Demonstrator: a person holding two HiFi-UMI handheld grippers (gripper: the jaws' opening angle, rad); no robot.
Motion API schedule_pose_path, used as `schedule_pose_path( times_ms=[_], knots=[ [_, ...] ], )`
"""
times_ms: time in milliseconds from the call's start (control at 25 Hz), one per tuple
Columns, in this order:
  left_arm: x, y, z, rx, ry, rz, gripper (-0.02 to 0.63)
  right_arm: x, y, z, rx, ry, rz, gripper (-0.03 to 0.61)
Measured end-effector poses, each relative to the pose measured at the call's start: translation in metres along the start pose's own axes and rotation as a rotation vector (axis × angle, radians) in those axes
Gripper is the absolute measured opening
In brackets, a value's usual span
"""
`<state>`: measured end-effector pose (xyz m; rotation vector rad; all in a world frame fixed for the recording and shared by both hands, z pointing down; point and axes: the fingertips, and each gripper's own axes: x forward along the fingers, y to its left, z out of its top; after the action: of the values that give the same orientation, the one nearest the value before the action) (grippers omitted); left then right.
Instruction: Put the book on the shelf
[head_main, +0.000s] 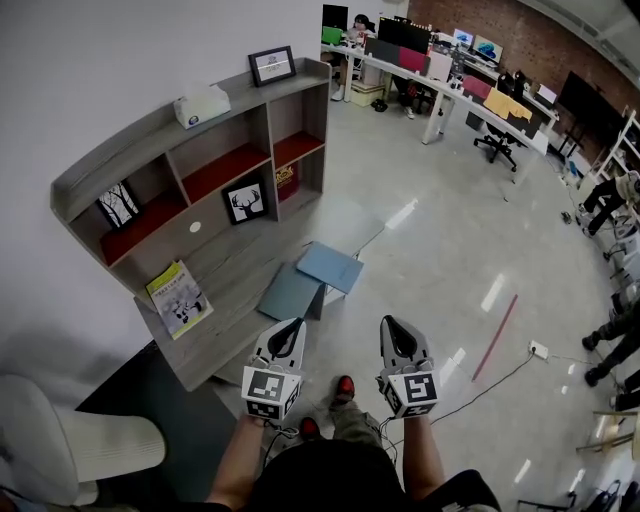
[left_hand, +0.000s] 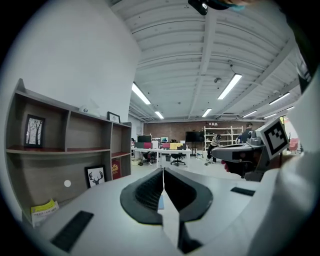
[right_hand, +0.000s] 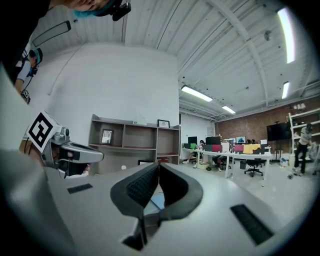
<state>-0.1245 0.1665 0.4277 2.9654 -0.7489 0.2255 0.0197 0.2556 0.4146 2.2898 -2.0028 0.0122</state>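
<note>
A yellow-green book (head_main: 178, 298) lies flat on the low ledge of the grey shelf unit (head_main: 160, 130), which stands against the white wall; the book also shows at the lower left of the left gripper view (left_hand: 42, 210). Two blue-grey flat books (head_main: 310, 280) lie just ahead of the grippers, below the shelf's right end. My left gripper (head_main: 291, 324) (left_hand: 163, 170) is shut and holds nothing. Beside it, my right gripper (head_main: 390, 322) (right_hand: 158, 165) is shut and holds nothing too. Both point level toward the shelf and the room beyond.
The shelf holds a tree picture (head_main: 118, 204), a deer picture (head_main: 245, 200), a framed photo (head_main: 272, 64) and a tissue box (head_main: 200, 105). A white chair (head_main: 60, 440) stands at the lower left. Desks with monitors (head_main: 440, 70), a floor cable (head_main: 480, 385) and people (head_main: 610, 340) fill the right.
</note>
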Motion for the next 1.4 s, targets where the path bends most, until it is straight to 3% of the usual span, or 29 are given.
schedule_pose_path(
  times_ms=[320,920,1400],
  knots=[
    [0.050,0.015,-0.007,-0.019,0.034,-0.007,0.012,0.047,-0.027,-0.009,0.058,0.011,0.026,0.029],
    [0.214,0.056,-0.005,-0.024,0.083,-0.006,0.012,0.186,-0.117,-0.036,0.134,0.046,0.085,0.029],
    [0.293,0.071,-0.048,-0.081,0.196,0.011,0.012,0.254,-0.158,-0.096,0.219,0.130,0.154,0.029]
  ],
)
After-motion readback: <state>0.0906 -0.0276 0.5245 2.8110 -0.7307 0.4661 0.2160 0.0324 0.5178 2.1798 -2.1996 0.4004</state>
